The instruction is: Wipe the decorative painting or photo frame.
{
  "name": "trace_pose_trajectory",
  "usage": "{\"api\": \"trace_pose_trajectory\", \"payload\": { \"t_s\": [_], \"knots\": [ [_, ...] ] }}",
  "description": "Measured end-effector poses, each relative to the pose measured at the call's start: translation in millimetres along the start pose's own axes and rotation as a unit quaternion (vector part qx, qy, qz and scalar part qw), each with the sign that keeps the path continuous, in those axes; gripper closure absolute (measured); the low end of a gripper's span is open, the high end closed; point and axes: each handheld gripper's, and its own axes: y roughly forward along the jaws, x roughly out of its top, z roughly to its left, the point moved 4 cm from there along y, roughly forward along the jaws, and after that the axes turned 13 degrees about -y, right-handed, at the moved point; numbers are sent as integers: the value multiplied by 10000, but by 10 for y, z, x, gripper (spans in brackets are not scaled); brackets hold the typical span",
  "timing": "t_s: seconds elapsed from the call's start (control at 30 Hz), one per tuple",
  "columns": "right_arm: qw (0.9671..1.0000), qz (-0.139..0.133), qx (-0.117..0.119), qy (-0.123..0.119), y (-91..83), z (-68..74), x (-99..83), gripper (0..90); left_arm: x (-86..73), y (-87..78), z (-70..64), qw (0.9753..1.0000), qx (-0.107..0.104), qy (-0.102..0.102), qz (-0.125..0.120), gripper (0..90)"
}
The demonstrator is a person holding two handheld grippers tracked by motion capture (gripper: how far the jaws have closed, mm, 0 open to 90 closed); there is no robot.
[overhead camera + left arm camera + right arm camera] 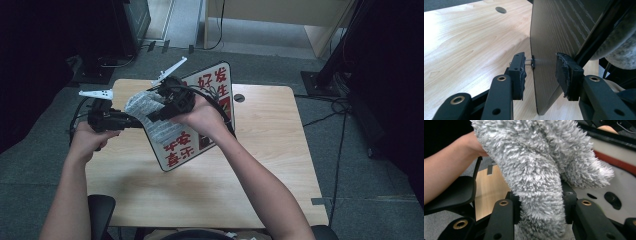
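High view: a white sign board (177, 145) with red characters is held tilted above the wooden tabletop (270, 150), and a grey fluffy cloth (137, 106) is pressed against its upper left part. The left claw (131, 121) is seen at the board's left edge, the right claw (161, 111) over the cloth on the printed face.

In the left gripper view the board's dark back (556, 37) stands edge-on between the jaws. The left claw (540, 72) is spread, with its pads on either side of the thin panel; whether either pad touches cannot be told, and a gap shows at the left pad (520, 72). A small metal clip or hook (532, 62) sits at the board's edge there.

In the right gripper view the right claw (540, 205) is pinched on a thick fold of the cloth (536, 170), which bulges above the jaws.

The board is judged stiff, thin and fairly light, with a smooth face that may slip; it is best taken at the edge, pads flat on both faces, away from the clip. The cloth is judged soft, light and compressible; a bunched fold gives a secure hold, though the pile could slide if little is gripped.
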Motion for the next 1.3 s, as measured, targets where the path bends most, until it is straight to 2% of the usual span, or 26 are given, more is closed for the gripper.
{"api": "trace_pose_trajectory", "payload": {
  "t_s": [0.6,1.3],
  "knots": [
    [9999,80,98,66,124,22,-207,653,0,0,6,10000,2,-16,29,588],
    [9997,80,232,20,293,68,-446,652,-5,10,6,10000,28,-37,31,598]
  ]
}}
